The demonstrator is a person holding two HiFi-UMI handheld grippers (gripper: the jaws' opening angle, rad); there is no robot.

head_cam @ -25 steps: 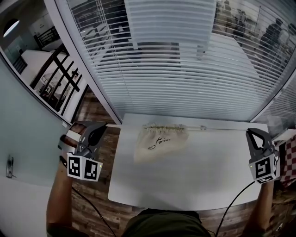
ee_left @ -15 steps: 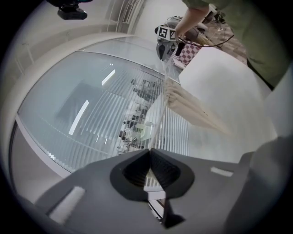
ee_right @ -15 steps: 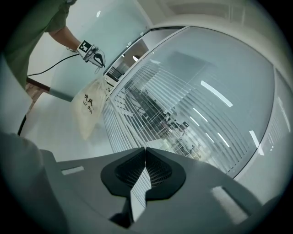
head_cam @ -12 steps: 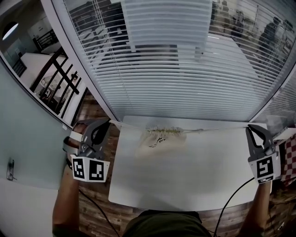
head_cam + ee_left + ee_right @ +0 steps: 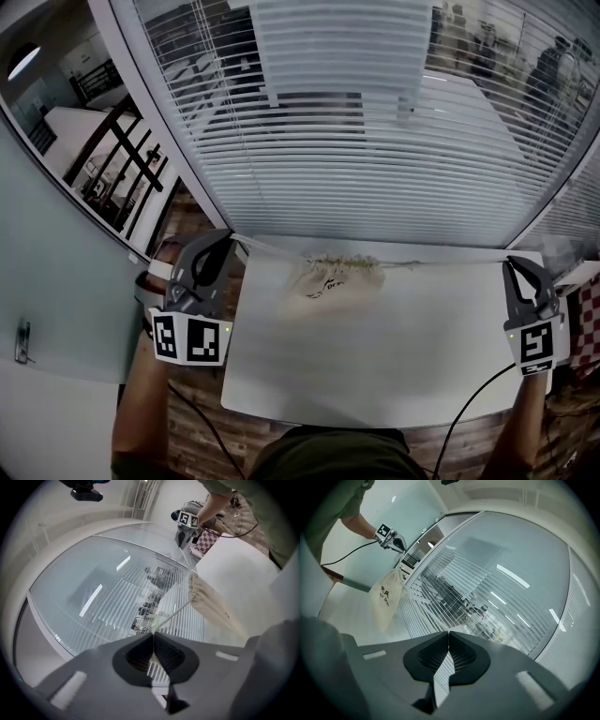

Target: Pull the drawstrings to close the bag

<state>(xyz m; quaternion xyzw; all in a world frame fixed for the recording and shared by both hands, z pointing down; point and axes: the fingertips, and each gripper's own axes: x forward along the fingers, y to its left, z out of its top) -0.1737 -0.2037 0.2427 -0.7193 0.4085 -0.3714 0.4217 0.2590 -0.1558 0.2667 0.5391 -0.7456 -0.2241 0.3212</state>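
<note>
Left gripper has its jaws pinched tight on the drawstring, and you can follow that thin cord straight from the pads to the gathered mouth of the cloth drawstring bag. It looks taut, which makes sense: each hand is held way out to its own side so the pull runs along the bag's top hem and bunches it up.

Right gripper is shut too, pads together. I can't see a cord at its jaws in its own view. From the head view a line leaves the bag toward it, but it blends into the far edge of the white table, so I can't say it's gripped.

The bag itself lies flat on the table, mouth toward the window blinds, roughly midway between both grippers and well apart from each. The mouth already looks pretty puckered, so I'd guess the closing is nearly done.
</note>
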